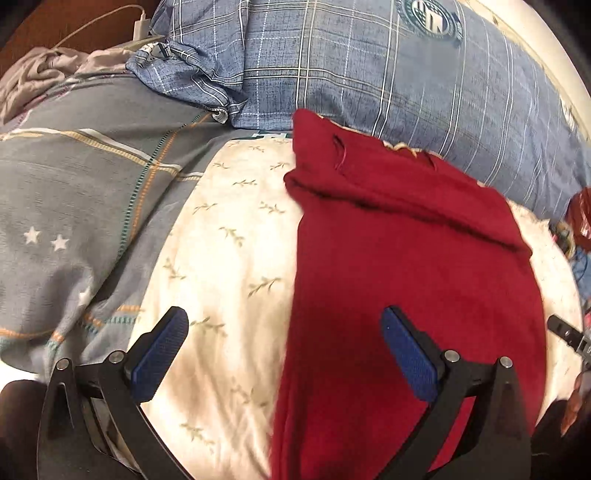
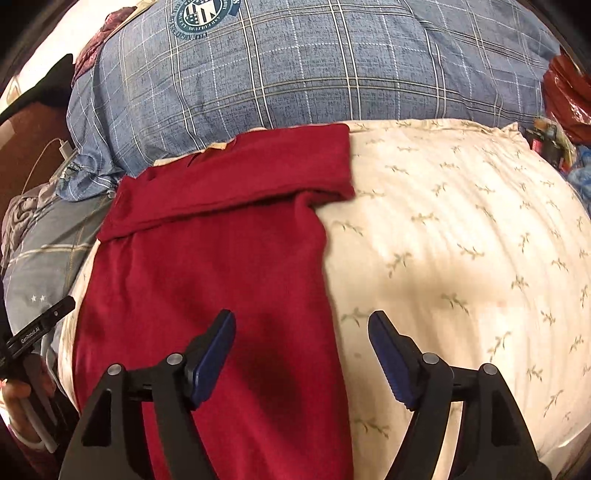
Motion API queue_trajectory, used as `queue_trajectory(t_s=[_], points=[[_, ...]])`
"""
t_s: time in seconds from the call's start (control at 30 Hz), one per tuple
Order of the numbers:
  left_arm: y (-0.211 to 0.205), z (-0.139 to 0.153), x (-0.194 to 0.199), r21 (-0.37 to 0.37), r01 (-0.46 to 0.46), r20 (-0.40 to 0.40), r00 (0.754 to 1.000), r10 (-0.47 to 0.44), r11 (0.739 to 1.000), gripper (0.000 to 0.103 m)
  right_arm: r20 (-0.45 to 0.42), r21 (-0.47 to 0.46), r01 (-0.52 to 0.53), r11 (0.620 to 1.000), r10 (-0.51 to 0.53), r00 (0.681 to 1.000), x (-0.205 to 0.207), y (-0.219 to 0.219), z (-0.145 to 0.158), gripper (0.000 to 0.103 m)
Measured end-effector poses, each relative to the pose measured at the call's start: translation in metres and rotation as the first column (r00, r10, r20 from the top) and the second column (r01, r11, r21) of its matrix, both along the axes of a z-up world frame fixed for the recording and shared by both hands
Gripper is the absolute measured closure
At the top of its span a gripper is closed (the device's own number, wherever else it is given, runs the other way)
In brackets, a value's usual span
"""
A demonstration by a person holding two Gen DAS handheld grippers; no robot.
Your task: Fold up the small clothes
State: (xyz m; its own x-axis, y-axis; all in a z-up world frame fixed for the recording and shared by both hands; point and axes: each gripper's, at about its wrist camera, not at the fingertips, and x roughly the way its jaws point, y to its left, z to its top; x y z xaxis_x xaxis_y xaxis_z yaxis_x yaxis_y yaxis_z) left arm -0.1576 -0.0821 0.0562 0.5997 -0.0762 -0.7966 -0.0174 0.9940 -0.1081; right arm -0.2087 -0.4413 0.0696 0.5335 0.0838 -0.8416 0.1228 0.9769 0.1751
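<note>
A dark red garment (image 1: 413, 266) lies flat on a cream leaf-print cushion (image 1: 221, 236), its far part folded over into a band. My left gripper (image 1: 284, 325) is open and empty, straddling the garment's left edge near its near end. In the right wrist view the red garment (image 2: 207, 266) lies on the cushion (image 2: 461, 236) with the folded band across its far end. My right gripper (image 2: 301, 328) is open and empty, straddling the garment's right edge. The left gripper's tip (image 2: 44, 321) shows at the left border.
A blue plaid pillow (image 1: 369, 66) with a round emblem lies behind the cushion. A grey striped quilt with stars (image 1: 74, 192) lies to the left. A white charger and cable (image 1: 140, 22) sit at the far left. Red clutter (image 2: 565, 92) lies at the far right.
</note>
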Motion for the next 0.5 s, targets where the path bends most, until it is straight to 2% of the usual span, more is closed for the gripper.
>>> queue_trajectory(t_s=[0.37, 0.5], points=[[-0.002, -0.01, -0.017, 0.017, 0.006, -0.015, 1.0, -0.006, 1.0, 0.0, -0.015, 0.046, 0.042, 0.998, -0.042, 0.999, -0.015, -0.003, -0.017, 0.027], [-0.005, -0.014, -0.018, 0.016, 0.016, -0.014, 1.0, -0.016, 1.0, 0.0, 0.022, 0.013, 0.034, 0.999, -0.034, 0.999, -0.005, 0.0, -0.013, 0.027]])
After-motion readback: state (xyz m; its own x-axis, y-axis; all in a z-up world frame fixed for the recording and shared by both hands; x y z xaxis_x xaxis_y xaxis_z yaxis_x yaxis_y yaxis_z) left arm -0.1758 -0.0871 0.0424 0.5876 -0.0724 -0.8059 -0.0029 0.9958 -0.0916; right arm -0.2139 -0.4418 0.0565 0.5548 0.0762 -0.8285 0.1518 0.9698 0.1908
